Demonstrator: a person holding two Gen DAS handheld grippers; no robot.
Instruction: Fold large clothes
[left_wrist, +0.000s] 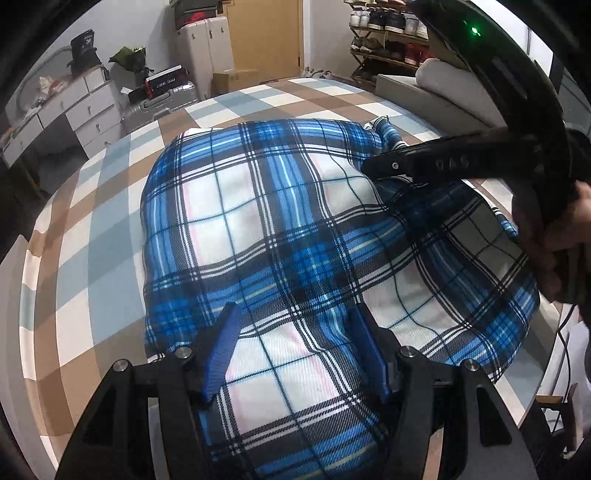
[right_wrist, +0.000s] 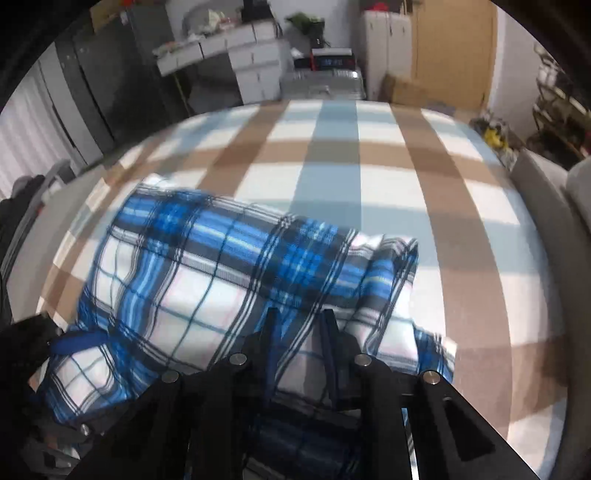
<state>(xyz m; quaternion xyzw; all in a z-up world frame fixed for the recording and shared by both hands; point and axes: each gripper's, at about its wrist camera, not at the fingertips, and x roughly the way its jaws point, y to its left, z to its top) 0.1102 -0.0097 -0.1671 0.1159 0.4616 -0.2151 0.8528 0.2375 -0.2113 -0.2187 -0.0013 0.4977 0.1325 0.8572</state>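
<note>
A large blue, white and black plaid garment (left_wrist: 266, 229) lies partly folded on the checked bed cover (left_wrist: 92, 236). My left gripper (left_wrist: 295, 317) is open, its blue-padded fingers (left_wrist: 221, 350) spread over the near part of the garment. My right gripper (right_wrist: 299, 317) is shut on a fold of the plaid garment (right_wrist: 207, 280) at its near edge; the view is blurred. The right gripper also shows in the left wrist view (left_wrist: 373, 166), reaching in from the right over the garment, a hand (left_wrist: 546, 236) on its handle.
The bed (right_wrist: 332, 162) has a brown, blue and white checked cover. Beyond it stand white drawers (left_wrist: 85, 107), suitcases (left_wrist: 207, 51), a wooden door (left_wrist: 266, 37) and a shoe rack (left_wrist: 388, 40). A grey cushioned bench (left_wrist: 424, 92) is at the right.
</note>
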